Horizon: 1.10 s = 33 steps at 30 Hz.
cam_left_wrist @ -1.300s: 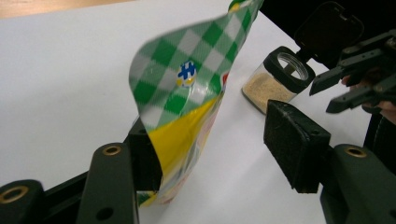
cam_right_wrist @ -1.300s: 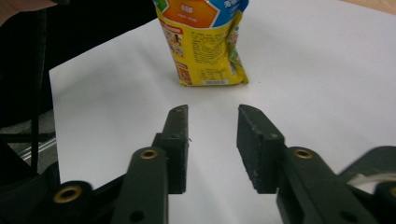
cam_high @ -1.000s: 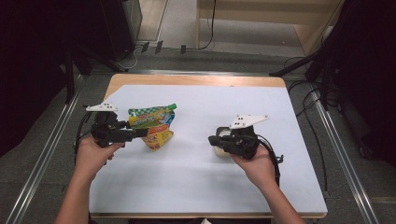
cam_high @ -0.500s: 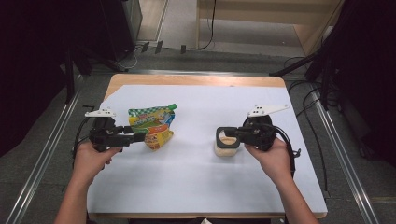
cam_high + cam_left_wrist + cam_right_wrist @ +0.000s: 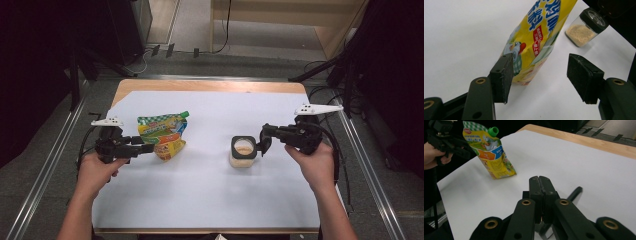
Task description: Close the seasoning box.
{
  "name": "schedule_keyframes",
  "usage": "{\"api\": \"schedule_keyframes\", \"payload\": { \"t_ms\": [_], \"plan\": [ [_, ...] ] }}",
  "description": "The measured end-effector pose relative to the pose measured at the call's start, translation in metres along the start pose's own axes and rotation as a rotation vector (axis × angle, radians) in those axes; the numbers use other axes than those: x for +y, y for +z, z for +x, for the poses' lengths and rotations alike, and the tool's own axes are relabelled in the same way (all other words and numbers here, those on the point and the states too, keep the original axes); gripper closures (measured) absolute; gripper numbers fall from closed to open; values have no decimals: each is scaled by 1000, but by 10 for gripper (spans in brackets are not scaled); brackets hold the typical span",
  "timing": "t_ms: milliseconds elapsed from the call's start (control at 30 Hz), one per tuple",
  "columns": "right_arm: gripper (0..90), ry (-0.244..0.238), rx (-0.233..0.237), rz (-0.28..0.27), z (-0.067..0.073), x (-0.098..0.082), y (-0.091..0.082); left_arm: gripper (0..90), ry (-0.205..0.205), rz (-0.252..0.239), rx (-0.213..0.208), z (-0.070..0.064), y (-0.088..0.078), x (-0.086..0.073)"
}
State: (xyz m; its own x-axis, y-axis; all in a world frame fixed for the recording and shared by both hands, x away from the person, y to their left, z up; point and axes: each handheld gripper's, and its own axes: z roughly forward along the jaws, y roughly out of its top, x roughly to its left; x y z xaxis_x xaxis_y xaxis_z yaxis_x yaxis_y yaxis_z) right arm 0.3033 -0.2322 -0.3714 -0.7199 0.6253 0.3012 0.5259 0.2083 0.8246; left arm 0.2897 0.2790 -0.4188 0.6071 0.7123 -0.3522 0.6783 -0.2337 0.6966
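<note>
Yellow and green printing marks the spouted pouch, which is seen on the white sheet at the left of the table, its green cap at the top and its bottom edge on the sheet, so that it leans rather than lies flat. The left gripper is held level at the pouch's lower edge, its 2 jaws standing apart; in the left gripper view 1 pad is seen just beside the printed film and the other well clear of it, so the pouch is judged not to be clamped, though whether it is propped by that near pad cannot be told. A clear jar of tan granules with a black square top is seen near the middle of the sheet, well apart from the pouch. The right gripper is held level just beside the jar, its jaws pressed together with nothing between them, a posture judged suited to nudging rather than grasping.
</note>
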Motion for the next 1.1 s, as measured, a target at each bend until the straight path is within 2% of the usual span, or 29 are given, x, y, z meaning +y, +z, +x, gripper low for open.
{"api": "schedule_keyframes", "payload": {
  "t_ms": [300, 433, 567, 733, 1000, 1100],
  "plan": [
    [900, 27, -49, -23, -13, -2, -15, 395, -10, -1, 3, 3, -4, -6],
    [900, 45, -80, -15, -21, -7, -16, 395, -21, -3, 9, 7, -6, -8],
    [900, 68, -100, -10, -31, -15, -10, 395, -28, -7, 13, 10, -8, -10],
    [900, 103, -100, 5, -38, -24, -1, 395, -37, -18, 14, 12, -9, -11],
    [900, 101, -94, 61, -35, -33, 23, 395, -38, -15, 15, 13, -8, -10],
    [900, 113, -82, 63, -36, -36, 28, 395, -36, -10, 15, 12, -7, -10]
  ]
}}
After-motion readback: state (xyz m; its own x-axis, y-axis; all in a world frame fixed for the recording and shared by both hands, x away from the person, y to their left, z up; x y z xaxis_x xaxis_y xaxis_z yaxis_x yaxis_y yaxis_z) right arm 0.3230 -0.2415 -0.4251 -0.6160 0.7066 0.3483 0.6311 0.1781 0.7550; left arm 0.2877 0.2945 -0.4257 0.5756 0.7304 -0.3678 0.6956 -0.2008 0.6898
